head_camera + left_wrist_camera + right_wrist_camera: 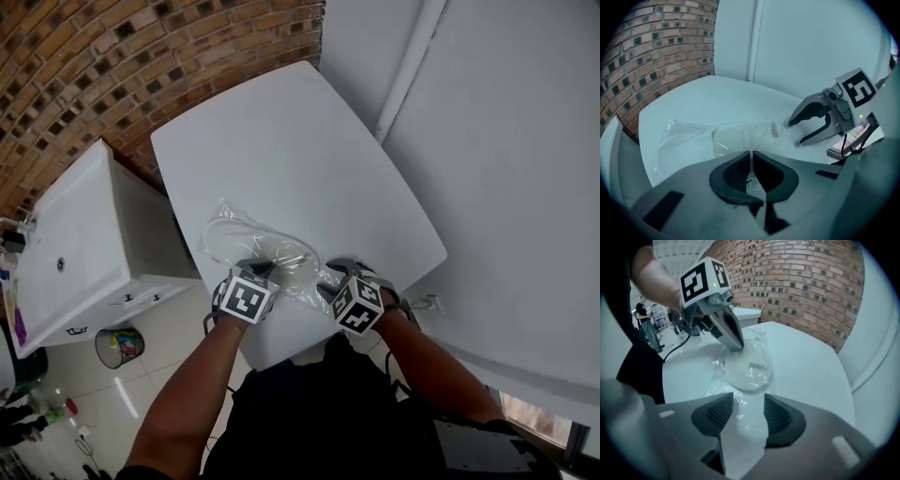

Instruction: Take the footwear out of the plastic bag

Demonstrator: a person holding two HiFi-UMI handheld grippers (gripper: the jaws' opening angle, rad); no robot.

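Observation:
A clear plastic bag [246, 242] lies near the front edge of the white table [300, 141], with flat white footwear [747, 364] inside it. My left gripper [751, 158] is shut on a fold of the bag's film at its near edge. In the right gripper view the left gripper [737, 345] has its tips pinched down on the bag. My right gripper [743, 405] is open, and the bag's crumpled end lies between its spread pads without being pressed. In the left gripper view the right gripper [793, 134] hovers open over the bag's right end.
A white cabinet [66, 253] stands left of the table, with a small bin [120, 347] on the floor beside it. A brick wall [94, 66] curves behind the table, and white wall panels [506, 141] run along the right. A person [643, 310] stands far off.

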